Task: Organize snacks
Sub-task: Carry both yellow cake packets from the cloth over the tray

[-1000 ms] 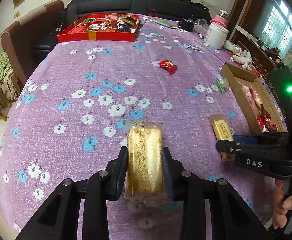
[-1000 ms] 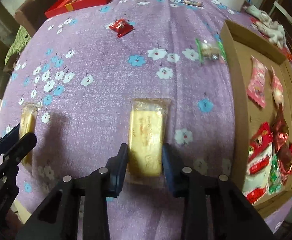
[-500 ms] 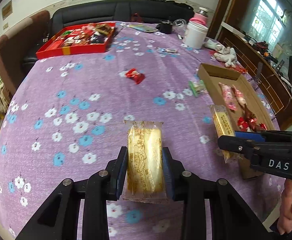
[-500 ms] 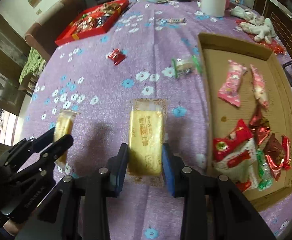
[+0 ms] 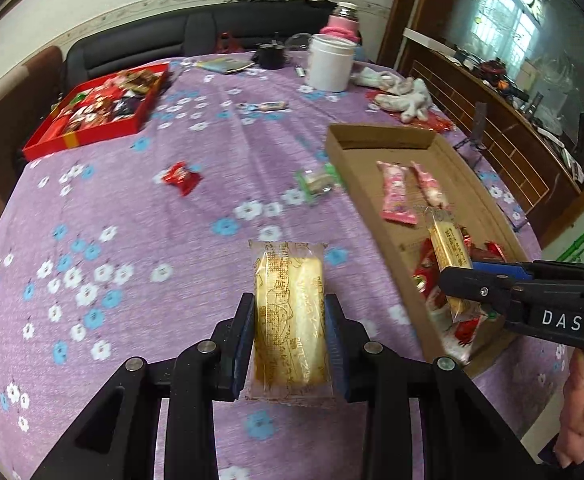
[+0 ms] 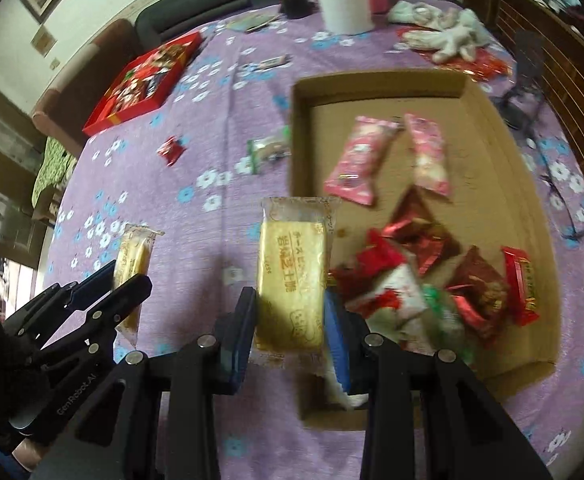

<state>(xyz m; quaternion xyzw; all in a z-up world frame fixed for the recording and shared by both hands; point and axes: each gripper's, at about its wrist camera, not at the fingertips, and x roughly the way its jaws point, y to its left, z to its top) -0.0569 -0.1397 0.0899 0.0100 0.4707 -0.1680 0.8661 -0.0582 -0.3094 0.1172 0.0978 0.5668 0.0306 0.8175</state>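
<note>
The left gripper (image 5: pixel 290 340) pinches a yellow wafer pack (image 5: pixel 290 312) between its blue pads, held above the purple flowered cloth of the counter (image 5: pixel 132 208), left of the cardboard tray (image 5: pixel 375 136). The right gripper (image 6: pixel 290 334) pinches a second yellow pack (image 6: pixel 292 280) over the near left edge of that tray, just beside the red and pink snack packets (image 6: pixel 419 248) lying inside. A red candy (image 5: pixel 182 176) and a green-edged packet (image 5: pixel 317 182) lie on the cloth farther off, with a red snack box (image 5: pixel 92 114) at the far left.
</note>
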